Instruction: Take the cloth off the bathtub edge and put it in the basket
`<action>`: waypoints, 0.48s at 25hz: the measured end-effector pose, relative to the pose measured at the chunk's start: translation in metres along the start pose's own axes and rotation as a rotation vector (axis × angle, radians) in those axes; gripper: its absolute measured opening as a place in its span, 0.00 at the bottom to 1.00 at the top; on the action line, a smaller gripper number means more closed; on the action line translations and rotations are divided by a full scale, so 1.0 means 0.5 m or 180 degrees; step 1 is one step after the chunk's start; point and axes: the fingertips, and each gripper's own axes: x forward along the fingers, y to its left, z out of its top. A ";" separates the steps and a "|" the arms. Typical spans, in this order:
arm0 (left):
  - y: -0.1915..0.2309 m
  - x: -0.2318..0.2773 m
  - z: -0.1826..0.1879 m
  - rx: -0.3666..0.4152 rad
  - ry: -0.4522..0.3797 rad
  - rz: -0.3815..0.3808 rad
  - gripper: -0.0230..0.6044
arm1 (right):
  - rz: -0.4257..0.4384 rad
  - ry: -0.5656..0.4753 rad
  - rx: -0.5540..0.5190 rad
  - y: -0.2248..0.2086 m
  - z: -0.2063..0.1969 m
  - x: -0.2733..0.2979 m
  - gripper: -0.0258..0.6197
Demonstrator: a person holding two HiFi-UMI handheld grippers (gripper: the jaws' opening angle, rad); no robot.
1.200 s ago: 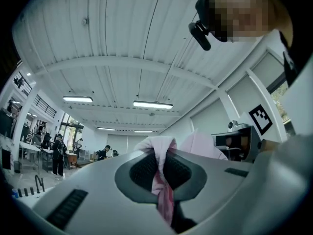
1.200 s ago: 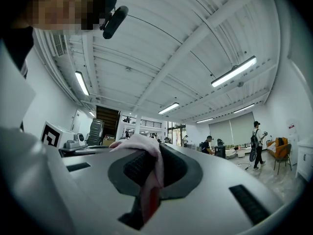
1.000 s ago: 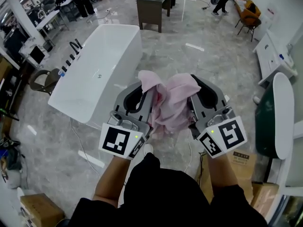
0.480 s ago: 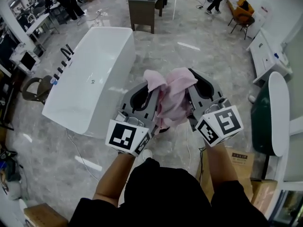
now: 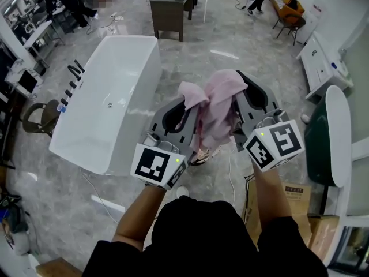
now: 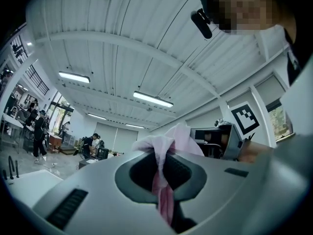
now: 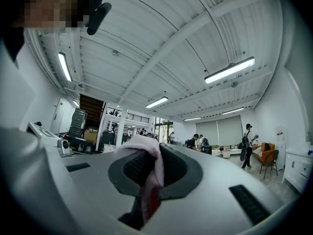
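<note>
A pale pink cloth (image 5: 214,111) hangs bunched between my two grippers, held up in front of me over the floor. My left gripper (image 5: 185,94) is shut on one corner of the cloth (image 6: 164,177); my right gripper (image 5: 237,81) is shut on another part of the cloth (image 7: 151,168). Both point roughly level and stand close side by side. The white bathtub (image 5: 106,100) lies to my left, apart from the cloth, with black taps (image 5: 72,79) on its far rim. No basket shows in any view.
A dark vanity cabinet (image 5: 170,4) stands beyond the tub. A green and white round thing (image 5: 330,137) and cardboard boxes (image 5: 294,198) are at my right. A chair (image 5: 36,111) sits left of the tub. People stand far off. A shoe (image 5: 202,154) shows below the cloth.
Both grippers with the cloth have moved across the room away from the tub; the tub has slid left in view and the cloth sits a bit higher in the picture.
</note>
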 end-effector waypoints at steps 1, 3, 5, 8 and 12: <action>0.011 0.005 0.000 0.0008 0.0002 -0.0015 0.08 | -0.0012 -0.0004 -0.0016 -0.001 0.002 0.011 0.11; 0.032 0.012 -0.005 0.0030 0.0022 -0.0031 0.08 | -0.0039 -0.0015 -0.0029 -0.005 0.005 0.030 0.11; 0.049 0.020 -0.009 0.0026 0.0034 -0.0035 0.08 | -0.0073 -0.0036 -0.0014 -0.013 0.008 0.046 0.11; 0.067 0.038 -0.011 -0.0001 0.0051 -0.0036 0.08 | -0.0098 -0.0065 -0.0009 -0.030 0.022 0.072 0.11; 0.078 0.071 -0.017 0.0001 0.0044 -0.0029 0.08 | -0.0071 -0.0119 -0.0005 -0.059 0.036 0.102 0.11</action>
